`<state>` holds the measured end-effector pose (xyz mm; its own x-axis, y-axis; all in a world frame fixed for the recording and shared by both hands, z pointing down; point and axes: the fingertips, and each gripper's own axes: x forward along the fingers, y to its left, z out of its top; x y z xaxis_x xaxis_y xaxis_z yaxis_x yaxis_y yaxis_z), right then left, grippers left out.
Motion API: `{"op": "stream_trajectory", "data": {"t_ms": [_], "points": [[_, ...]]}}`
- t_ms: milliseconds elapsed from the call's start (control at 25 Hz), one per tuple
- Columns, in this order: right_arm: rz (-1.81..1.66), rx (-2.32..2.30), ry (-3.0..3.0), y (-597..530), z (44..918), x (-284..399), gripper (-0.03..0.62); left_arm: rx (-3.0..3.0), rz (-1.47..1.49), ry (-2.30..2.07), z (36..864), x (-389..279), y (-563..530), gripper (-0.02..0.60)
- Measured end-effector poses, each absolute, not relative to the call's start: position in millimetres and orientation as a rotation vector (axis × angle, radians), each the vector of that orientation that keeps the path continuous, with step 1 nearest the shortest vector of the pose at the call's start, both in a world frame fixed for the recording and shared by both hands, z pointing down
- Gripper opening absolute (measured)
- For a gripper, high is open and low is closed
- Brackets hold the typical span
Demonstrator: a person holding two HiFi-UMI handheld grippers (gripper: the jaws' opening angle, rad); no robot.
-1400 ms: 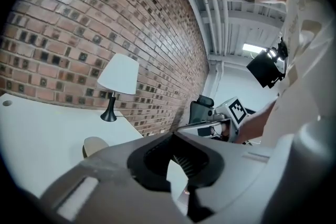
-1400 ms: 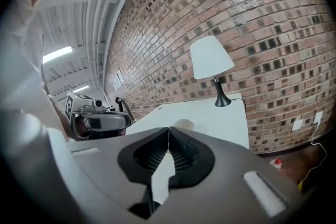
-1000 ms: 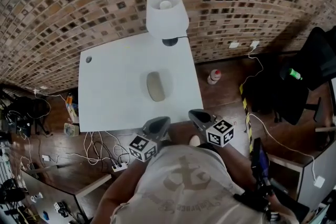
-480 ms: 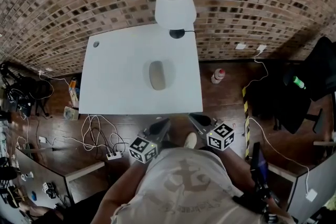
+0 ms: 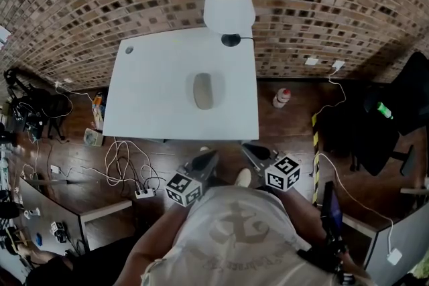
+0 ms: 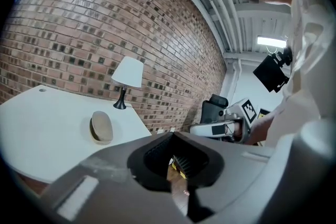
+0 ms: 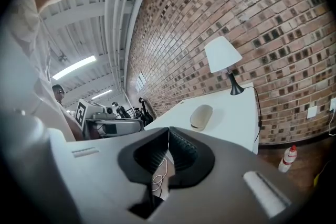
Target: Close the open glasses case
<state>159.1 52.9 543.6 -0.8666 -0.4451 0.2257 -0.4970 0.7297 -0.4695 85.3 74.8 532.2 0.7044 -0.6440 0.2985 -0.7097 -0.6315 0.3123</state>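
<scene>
My left gripper [image 6: 172, 155] has its jaws drawn together, tips meeting, with only the floor showing through the hollow behind the pads. My right gripper [image 7: 169, 131] is the same: closed tight and holding nothing. I carry both close to my body, pointing toward twelve o'clock. The glasses case [image 5: 203, 91] lies out that way, well apart from me, near the middle of the white table [image 5: 154, 104]. The table lamp [image 5: 228, 3] stands beyond it at about one o'clock. From here the case reads as a flat tan oval with its lid down, and I see no gap. At this distance I can't rule out a lid that is only ajar. So I judge that the case already lies closed as the task wants, or else it still needs a last press on the lid.
</scene>
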Motion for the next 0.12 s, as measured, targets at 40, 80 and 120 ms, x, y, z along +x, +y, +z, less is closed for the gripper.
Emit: {"op": "stream_trajectory", "data": {"t_ms": [40,80,120], "points": [[0.813,0.772,-2.832,53.3,543.3,160.4,0.009,2.507,0.222,-1.049,531.5,86.5,74.8,0.006],[0.815,0.771,-2.834,53.7,543.0,161.7,0.009,2.509,0.223,-1.051,530.8,87.7,74.9,0.006],[0.816,0.770,-2.836,54.1,542.7,163.1,0.009,2.511,0.223,-1.052,530.0,89.0,75.0,0.006]]}}
